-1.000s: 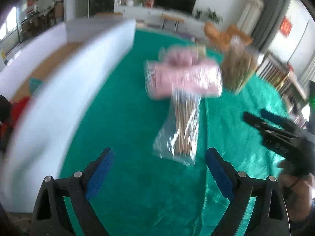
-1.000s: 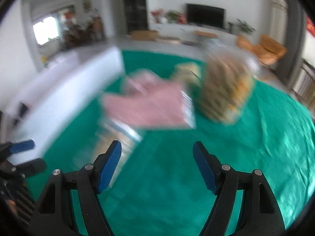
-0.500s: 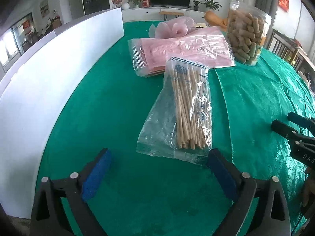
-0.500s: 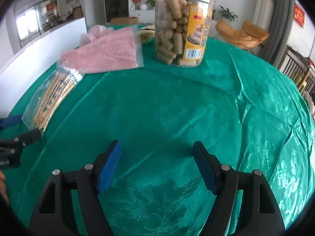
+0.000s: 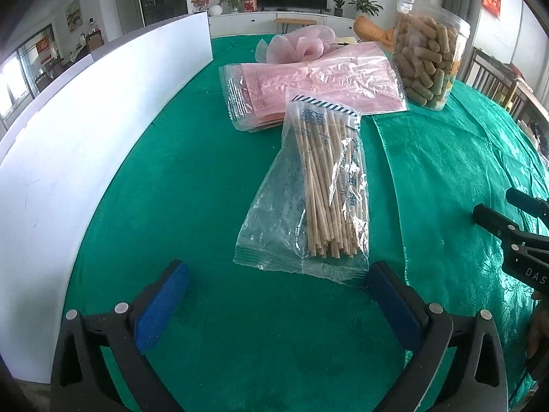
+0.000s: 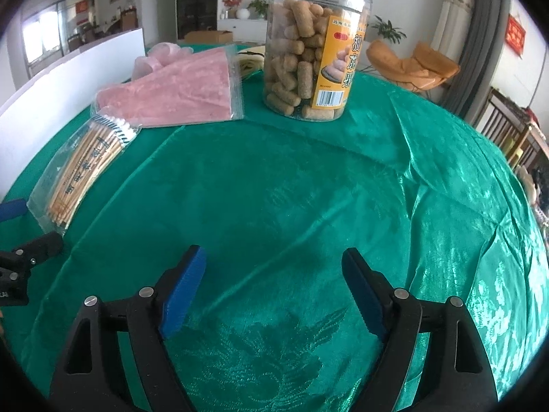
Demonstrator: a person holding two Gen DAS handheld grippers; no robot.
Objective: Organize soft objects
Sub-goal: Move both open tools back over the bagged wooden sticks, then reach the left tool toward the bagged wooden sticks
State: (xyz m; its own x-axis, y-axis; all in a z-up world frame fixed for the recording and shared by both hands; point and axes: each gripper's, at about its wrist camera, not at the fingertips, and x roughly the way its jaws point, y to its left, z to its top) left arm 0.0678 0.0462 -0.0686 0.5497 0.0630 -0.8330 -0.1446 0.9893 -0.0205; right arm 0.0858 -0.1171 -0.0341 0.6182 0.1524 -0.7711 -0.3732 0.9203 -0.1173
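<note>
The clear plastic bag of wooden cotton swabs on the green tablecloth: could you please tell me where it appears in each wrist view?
Left wrist view: the clear plastic bag of wooden cotton swabs lies at centre, running away from the camera, its far end overlapping the pink packet.
Right wrist view: the bag lies at the left edge, slanting.
Shared landmark: the clear snack jar stands beyond it, beside the pink packet.

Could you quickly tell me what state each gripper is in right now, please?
Left gripper: open, jaws have just been opening, nothing between them; bag of cotton swabs lies just ahead.
Right gripper: open, jaws just widened, empty over the green tablecloth.
</note>
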